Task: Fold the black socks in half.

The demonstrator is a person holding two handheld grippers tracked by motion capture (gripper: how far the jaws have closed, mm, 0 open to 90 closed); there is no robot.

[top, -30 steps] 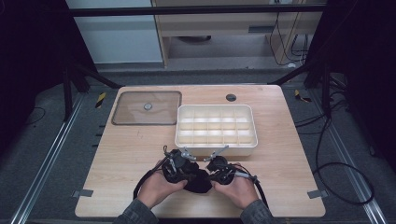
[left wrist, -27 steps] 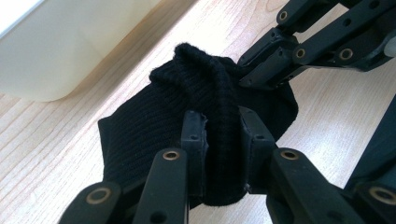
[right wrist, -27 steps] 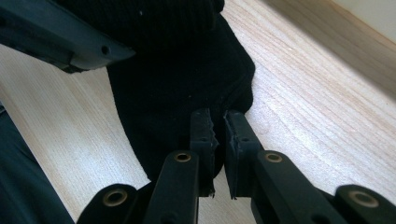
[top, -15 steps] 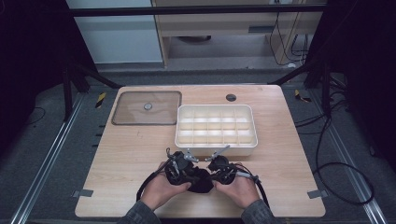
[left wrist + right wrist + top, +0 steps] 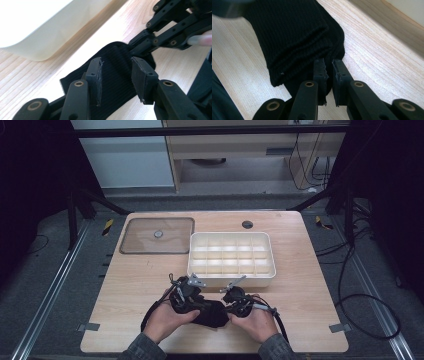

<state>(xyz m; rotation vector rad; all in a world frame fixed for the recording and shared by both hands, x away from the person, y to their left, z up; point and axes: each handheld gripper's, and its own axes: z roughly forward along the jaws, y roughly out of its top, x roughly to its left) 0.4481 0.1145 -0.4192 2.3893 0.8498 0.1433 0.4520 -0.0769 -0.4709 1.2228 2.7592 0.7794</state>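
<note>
Surface (image 5: pixel 130 320): one pale wooden top, carrying everything below.
Tray (image 5: pixel 231 274): one cream plastic box with a grid of small compartments, three rows of them; every compartment that can be seen has nothing in it. It sits at the middle of the surface, just beyond the two hands.
Lid (image 5: pixel 157 235): one clear flat panel with a small round knob at its centre, lying flat to the left of the tray and close beside it.
Cloth (image 5: pixel 212 312): one black ribbed knit piece, folded into layers, lying on the surface at the near edge between the two hands, just in front of the tray.
Left tongs (image 5: pixel 116 73): one pair, held in the person's left hand (image 5: pixel 165 319); the pads have just been opening and now stand apart over the cloth, which runs beneath and between them without being pressed.
Right tongs (image 5: pixel 328 68): one pair, in the right hand (image 5: pixel 255 320); the pads are nearly together, pinching the edge of the folded cloth.
Disc (image 5: pixel 247 224): one small dark round spot on the far side of the surface, behind the tray.
</note>
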